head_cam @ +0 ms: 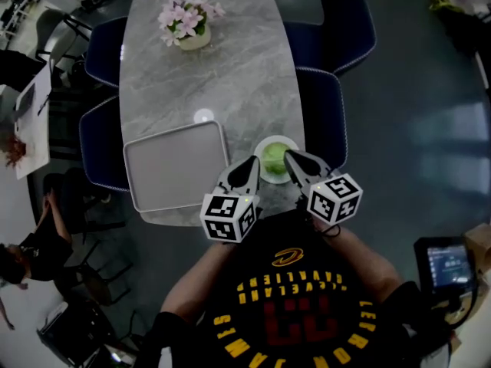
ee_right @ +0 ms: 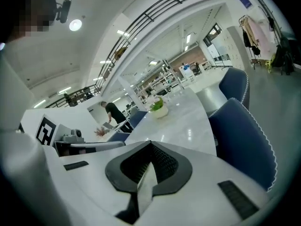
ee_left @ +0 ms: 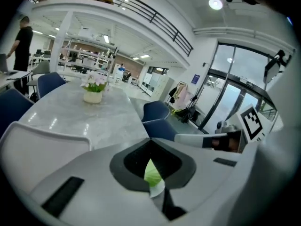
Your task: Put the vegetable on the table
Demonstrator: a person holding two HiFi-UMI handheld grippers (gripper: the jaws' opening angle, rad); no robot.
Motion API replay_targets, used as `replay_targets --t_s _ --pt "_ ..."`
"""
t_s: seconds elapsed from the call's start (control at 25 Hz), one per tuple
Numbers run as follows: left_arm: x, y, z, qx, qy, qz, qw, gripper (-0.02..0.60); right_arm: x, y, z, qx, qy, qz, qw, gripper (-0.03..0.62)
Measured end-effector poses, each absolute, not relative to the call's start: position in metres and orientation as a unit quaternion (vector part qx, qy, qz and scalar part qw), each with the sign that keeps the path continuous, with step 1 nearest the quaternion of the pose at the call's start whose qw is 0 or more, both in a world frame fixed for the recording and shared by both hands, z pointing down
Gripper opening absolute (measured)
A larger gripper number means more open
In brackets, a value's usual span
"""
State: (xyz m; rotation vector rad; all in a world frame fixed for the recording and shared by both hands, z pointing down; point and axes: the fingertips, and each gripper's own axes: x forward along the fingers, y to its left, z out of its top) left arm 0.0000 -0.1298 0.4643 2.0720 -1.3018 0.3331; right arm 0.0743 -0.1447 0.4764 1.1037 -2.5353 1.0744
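A white plate [head_cam: 265, 146] with a green leafy vegetable [head_cam: 276, 156] sits at the near right edge of the marble table [head_cam: 230, 83]. My left gripper [head_cam: 252, 164] is at the plate's left rim and my right gripper [head_cam: 291, 157] at its right rim; both look shut on it. In the left gripper view the closed gripper [ee_left: 151, 147] frames the vegetable [ee_left: 151, 172] and the plate's white rim [ee_left: 157, 188]. A white sliver of the plate [ee_right: 146, 185] runs between the jaws of the right gripper [ee_right: 150, 147] in its own view.
A grey tray [head_cam: 176, 167] lies left of the plate. A pot of pink flowers [head_cam: 189, 23] stands at the far end. Blue chairs [head_cam: 322, 121] line both sides. A person [head_cam: 23, 255] sits at the left. A small screen [head_cam: 449, 267] stands at the right.
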Motion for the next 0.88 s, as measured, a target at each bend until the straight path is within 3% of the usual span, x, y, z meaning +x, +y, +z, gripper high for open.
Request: replay_targets --t_s 0.36,0.88 --pt "-0.029 -0.103 0.395 0.817 -0.490 0.090 0.292 0.000 0.038 -0.128 0.398 0.344 -0.886 0.310 0.027 0.005" --pt "-0.068 -0.102 0.331 0.854 -0.466 0.058 0.226 0.000 -0.023 -0.120 0.331 0.333 -0.917 0.222 0.000 0.005"
